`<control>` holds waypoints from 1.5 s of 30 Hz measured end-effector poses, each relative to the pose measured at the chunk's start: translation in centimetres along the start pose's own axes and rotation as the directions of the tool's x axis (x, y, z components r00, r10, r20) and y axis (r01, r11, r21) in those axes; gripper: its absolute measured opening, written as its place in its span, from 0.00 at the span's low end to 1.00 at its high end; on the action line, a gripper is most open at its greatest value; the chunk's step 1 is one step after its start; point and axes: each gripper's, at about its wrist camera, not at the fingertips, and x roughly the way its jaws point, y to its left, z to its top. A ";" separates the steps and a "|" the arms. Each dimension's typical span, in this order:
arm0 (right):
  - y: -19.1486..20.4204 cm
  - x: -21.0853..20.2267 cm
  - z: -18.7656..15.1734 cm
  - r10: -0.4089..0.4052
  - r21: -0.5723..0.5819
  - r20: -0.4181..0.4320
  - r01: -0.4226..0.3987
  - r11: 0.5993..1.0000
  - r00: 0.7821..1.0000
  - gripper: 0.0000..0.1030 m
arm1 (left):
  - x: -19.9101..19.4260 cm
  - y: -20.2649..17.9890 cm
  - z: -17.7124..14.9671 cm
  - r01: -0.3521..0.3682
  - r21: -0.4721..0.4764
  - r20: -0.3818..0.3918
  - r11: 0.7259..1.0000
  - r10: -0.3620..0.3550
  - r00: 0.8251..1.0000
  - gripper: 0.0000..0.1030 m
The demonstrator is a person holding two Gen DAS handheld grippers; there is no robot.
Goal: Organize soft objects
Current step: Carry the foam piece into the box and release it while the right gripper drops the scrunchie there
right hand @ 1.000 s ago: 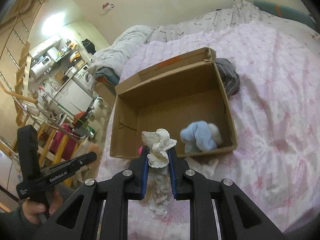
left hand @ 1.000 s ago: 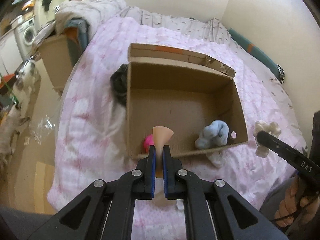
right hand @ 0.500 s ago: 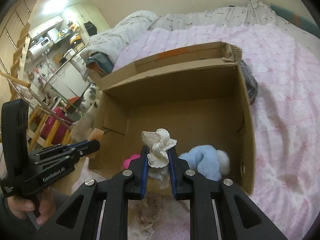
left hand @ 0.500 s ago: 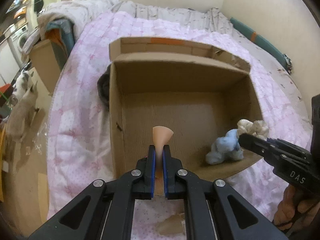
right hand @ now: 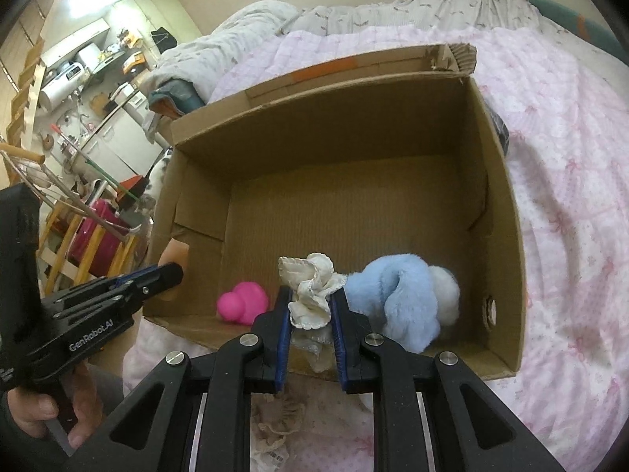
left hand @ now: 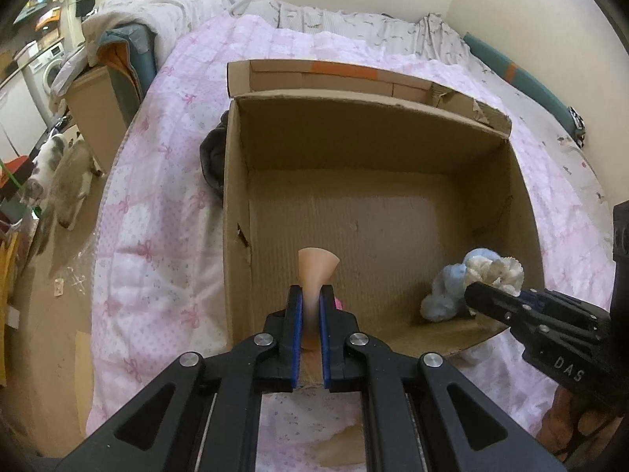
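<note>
An open cardboard box [left hand: 236,204] [right hand: 507,212] lies on a pink quilted bed. My left gripper [left hand: 310,295] is shut on a peach-coloured soft piece [left hand: 317,271] held over the box's near left corner. My right gripper [right hand: 311,301] is shut on a cream frilly cloth [right hand: 312,291], held over the box's near edge; the cloth also shows in the left wrist view [left hand: 495,269]. Inside the box lie a light blue plush toy [right hand: 401,295] [left hand: 446,291] and a pink rubber toy [right hand: 243,301].
A dark grey garment [left hand: 212,157] lies against the box's left wall. A crumpled beige cloth [right hand: 281,428] lies on the bed under my right gripper. A cat [left hand: 59,173] stands on the floor left of the bed. Piled bedding [left hand: 157,11] sits at the head.
Both grippers have moved forward, closer over the box, each still holding its item. The box now fills more of both views.
</note>
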 end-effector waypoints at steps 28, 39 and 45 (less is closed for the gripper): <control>-0.2 0.4 -0.2 -0.013 0.006 0.002 0.013 1.000 1.000 0.30 | 0.7 -1.1 -0.3 -0.016 0.042 -0.028 0.999 0.017 0.999 0.19; -0.3 -0.7 0.2 0.025 0.028 0.057 -0.027 0.999 0.998 0.75 | -0.3 -1.0 -0.1 -0.038 0.032 0.016 0.999 0.037 0.999 0.59; -0.9 -1.1 0.3 0.045 0.067 0.074 -0.050 0.996 0.996 0.97 | -0.4 -0.8 0.0 -0.037 0.023 0.018 0.999 0.036 0.999 0.60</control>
